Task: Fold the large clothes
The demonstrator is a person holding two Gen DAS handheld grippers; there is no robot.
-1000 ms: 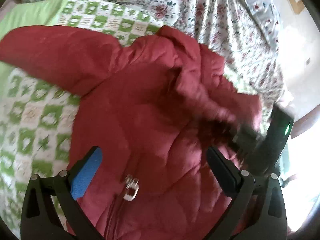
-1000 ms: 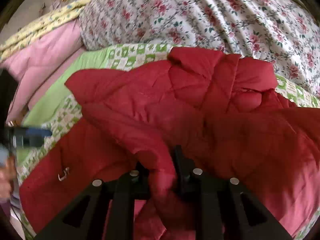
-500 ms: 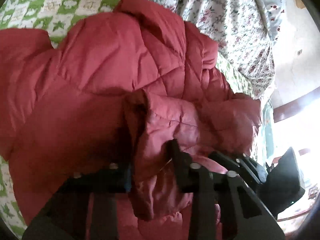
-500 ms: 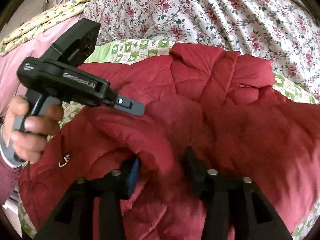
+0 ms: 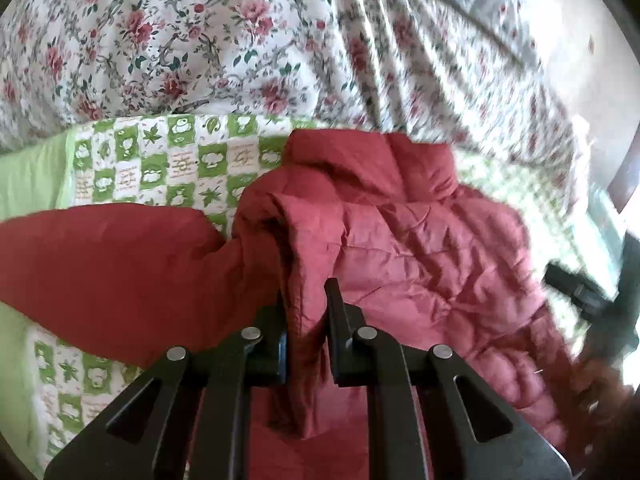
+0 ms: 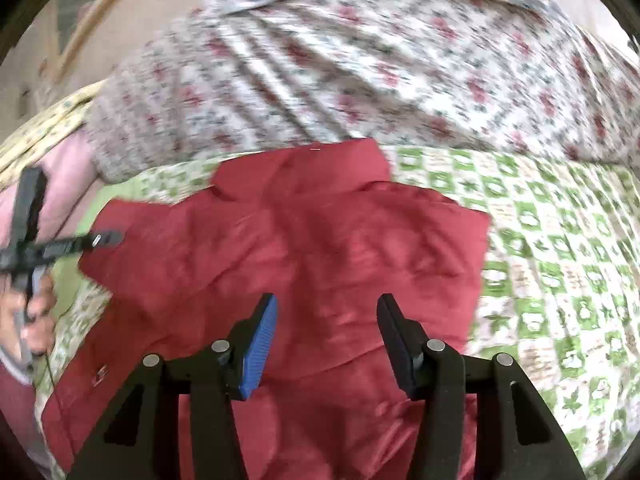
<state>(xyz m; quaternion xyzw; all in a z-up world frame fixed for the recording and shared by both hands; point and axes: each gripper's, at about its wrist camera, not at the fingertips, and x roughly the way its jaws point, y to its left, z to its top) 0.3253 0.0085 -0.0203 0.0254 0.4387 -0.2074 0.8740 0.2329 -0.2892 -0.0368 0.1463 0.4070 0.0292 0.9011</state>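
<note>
A dark red quilted jacket (image 5: 400, 248) lies spread on the bed, one sleeve (image 5: 100, 264) reaching out to the left. My left gripper (image 5: 306, 308) has a raised fold of the jacket's edge pinched between its jaws, which are still closing. In the right wrist view the same jacket (image 6: 320, 240) lies flatter, collar toward the far side. Just above it my right gripper (image 6: 326, 320) hovers, its jaws opening with nothing between them. The left gripper (image 6: 106, 239) shows at the jacket's left corner, held by a hand (image 6: 36, 320).
The jacket rests on a green-and-white checked quilt (image 6: 560, 280). A bulky floral duvet (image 5: 200, 40) is heaped along the far side. A pink pillow (image 6: 68, 176) lies at the far left, with a wooden frame (image 6: 92, 20) behind it.
My left gripper went from wide open to closed on a fold of the jacket and swung left with it. My right gripper let go of its fold, opened and drew back.
</note>
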